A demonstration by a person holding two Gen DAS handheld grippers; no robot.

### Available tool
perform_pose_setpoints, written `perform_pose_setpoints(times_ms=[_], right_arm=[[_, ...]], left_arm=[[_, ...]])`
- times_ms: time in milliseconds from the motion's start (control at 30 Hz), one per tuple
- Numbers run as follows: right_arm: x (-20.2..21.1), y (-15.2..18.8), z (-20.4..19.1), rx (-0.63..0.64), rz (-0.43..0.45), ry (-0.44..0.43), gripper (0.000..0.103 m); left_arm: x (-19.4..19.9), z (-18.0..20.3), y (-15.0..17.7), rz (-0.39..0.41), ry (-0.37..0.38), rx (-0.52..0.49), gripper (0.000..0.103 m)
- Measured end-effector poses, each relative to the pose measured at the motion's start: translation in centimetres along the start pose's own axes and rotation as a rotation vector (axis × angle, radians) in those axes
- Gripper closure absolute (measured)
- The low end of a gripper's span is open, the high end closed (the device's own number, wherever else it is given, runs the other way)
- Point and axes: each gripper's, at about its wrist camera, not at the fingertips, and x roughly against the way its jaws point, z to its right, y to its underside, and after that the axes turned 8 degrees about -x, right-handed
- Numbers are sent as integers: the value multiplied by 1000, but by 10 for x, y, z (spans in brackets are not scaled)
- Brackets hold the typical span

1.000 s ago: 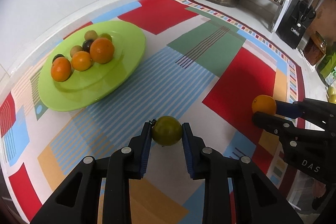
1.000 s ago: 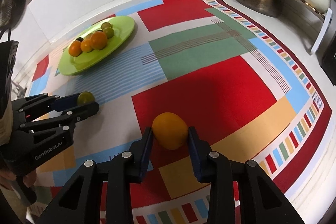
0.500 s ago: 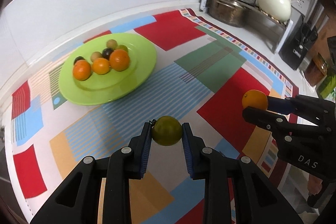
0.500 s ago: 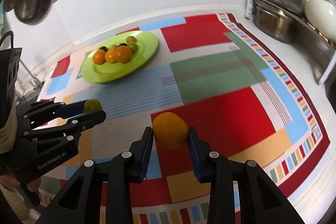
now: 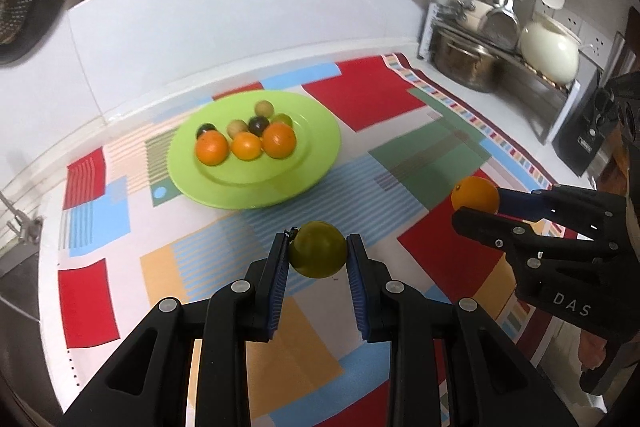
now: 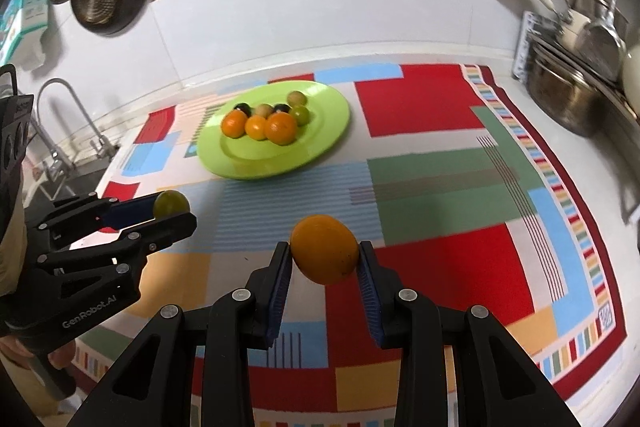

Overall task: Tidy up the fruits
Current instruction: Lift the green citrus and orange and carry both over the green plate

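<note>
Carrying: left gripper (image 5: 318, 255) clamps green fruit (image 5: 318, 254), right gripper (image 6: 324, 251) clamps orange (image 6: 324, 249); next, forward to plate (image 5: 316, 163) ahead.

I count 1 green plate (image 5: 316, 163) carrying 3 oranges (image 5: 245, 145), 2 dark fruits (image 5: 258, 125), 3 greenish ones (image 5: 264, 107); my grippers hold 1 green fruit (image 5: 318, 255) and 1 orange (image 6: 324, 255).

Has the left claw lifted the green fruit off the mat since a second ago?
Yes. The left claw has risen with the green fruit: the green plate and patterned mat look smaller and farther below, with more wall in view.
</note>
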Motion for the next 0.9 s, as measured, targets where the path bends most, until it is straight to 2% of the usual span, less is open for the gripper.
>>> perform_pose_setpoints(times_ms=[400,900], right_arm=[[5,-24,-7,73,44,-53,69],[-3,-62,-11,113,99,-80,69]], left_arm=[[20,-5,-16,69,-68,31,74],[20,-21,-43,113,-121,47,74]])
